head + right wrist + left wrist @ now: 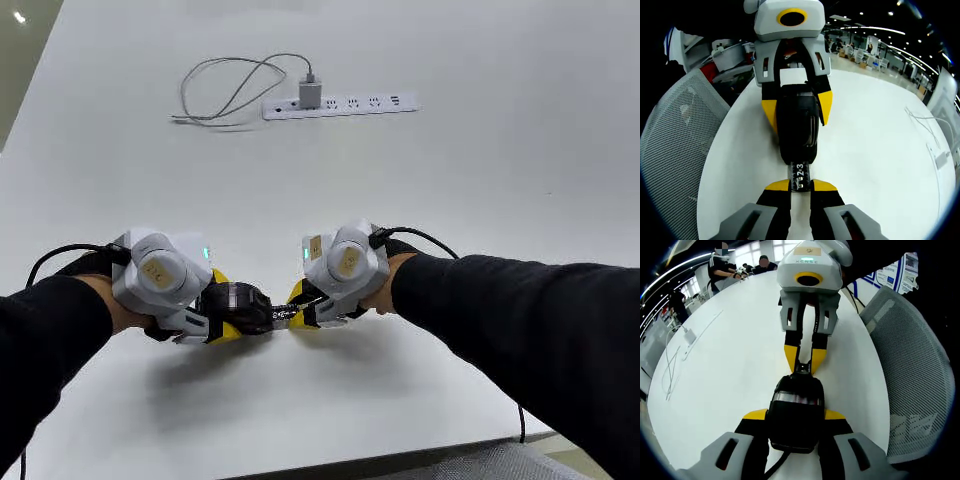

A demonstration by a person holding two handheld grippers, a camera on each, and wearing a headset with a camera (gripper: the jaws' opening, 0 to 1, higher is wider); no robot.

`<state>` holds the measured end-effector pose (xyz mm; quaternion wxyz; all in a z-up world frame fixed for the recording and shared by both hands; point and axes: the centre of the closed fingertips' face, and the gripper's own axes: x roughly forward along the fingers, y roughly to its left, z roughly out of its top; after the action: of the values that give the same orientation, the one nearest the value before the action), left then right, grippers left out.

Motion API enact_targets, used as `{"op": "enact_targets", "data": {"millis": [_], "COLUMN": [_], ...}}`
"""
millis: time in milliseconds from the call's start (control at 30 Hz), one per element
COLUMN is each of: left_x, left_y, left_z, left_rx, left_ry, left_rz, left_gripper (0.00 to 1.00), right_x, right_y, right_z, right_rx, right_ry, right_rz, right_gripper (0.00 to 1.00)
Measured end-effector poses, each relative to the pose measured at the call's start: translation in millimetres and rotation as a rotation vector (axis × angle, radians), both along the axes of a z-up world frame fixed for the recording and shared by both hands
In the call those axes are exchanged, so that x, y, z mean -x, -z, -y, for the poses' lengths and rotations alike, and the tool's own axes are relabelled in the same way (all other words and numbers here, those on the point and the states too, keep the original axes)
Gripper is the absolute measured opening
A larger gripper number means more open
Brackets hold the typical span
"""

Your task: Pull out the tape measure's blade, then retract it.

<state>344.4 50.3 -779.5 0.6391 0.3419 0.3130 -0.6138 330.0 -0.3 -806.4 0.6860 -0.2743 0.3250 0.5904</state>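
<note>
A black tape measure (240,306) is held just above the white table (320,180) near its front edge. My left gripper (222,305) is shut on its case (796,412), yellow fingertips on both sides. Facing it, my right gripper (298,310) is shut on the blade (800,176), which shows the numbers 2 and 3. Only a short length of blade sticks out of the case (797,125). In the left gripper view the right gripper (805,360) pinches the blade tip right at the case mouth.
A white power strip (340,104) with a plugged adapter and a looped grey cable (225,90) lies at the table's far side. A grey mesh chair (910,370) stands beside the table edge. People work at a distant table (730,265).
</note>
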Motion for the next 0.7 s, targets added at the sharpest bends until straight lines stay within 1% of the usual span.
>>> {"op": "enact_targets", "data": {"millis": [167,500,700], "left_x": [-1.4,-1.1,-1.1], "left_y": [0.8,1.1,1.3], "left_z": [-0.3,-0.1,0.2], "left_rx": [0.003,0.005,0.011], "left_ry": [0.0,0.014,0.012], "left_rz": [0.0,0.01,0.007], "left_gripper": [0.33,0.33,0.33], "right_x": [0.1,1.3,1.3], "right_y": [-0.4,-0.1,0.2], "right_z": [3.7,9.7,12.3], "right_rx": [0.004,0.005,0.007], "right_ry": [0.002,0.007,0.009], "right_rz": [-0.004,-0.003,-0.006], "right_gripper": [0.1,0.1,0.1]}}
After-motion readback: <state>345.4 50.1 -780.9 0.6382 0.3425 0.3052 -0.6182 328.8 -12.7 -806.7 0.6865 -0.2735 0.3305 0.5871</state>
